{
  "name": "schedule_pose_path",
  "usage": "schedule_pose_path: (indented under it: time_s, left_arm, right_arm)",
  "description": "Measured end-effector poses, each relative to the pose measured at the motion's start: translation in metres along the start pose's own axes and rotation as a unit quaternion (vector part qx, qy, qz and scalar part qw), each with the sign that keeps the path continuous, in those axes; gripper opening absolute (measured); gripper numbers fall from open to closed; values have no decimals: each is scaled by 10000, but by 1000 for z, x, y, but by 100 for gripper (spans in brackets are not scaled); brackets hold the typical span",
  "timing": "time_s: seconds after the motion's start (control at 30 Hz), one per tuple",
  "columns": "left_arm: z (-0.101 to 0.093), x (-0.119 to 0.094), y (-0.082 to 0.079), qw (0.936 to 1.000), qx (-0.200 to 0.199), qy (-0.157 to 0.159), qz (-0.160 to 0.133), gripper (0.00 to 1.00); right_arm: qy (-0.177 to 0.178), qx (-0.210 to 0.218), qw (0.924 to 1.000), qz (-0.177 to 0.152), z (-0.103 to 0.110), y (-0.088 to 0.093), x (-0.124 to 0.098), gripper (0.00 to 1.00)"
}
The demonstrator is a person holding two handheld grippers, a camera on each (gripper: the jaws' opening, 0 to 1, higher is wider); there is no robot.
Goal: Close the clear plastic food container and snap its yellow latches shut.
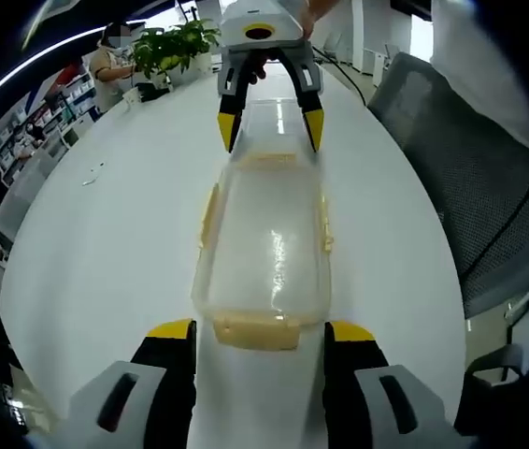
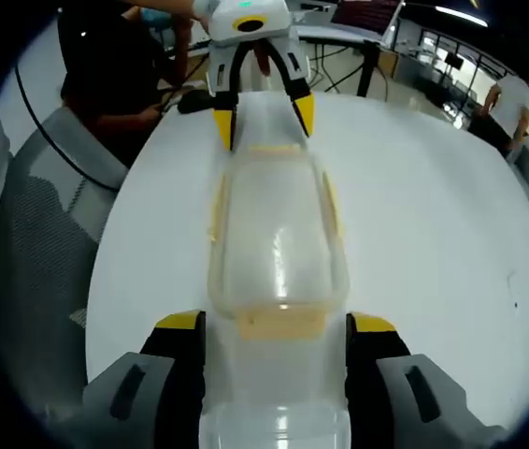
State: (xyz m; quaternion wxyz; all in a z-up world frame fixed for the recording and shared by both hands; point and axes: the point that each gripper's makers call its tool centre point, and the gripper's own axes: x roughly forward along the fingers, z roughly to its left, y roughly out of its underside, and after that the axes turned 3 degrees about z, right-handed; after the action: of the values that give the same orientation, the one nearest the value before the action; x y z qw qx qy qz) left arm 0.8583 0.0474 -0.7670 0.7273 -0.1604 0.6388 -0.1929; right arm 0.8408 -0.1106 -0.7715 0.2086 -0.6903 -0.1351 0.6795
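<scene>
Container (image 1: 264,248) lies lidded on desk (image 1: 106,243), my left gripper (image 1: 260,341) and right gripper (image 2: 278,332) spread at opposite ends; uneven pressing on latches (image 1: 255,332) could skid it.

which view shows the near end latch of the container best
The left gripper view: its near yellow latch lies whole between the left tool, with bare table below. In the right gripper view, the facing end's latch is paler, with clear plastic overlapping beneath it.

We see bright, even light; glare streaks the clear container (image 1: 264,248); fisheye bending and blur grow from 3 to 9 o'clock edges.
</scene>
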Motion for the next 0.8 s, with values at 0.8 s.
schedule_pose_path:
  time_s: [0.8]
  left_arm:
    - [1,9,8,9998,73,162,28,40]
  right_arm:
    - [18,-107,9995,288,-1,10,14,47]
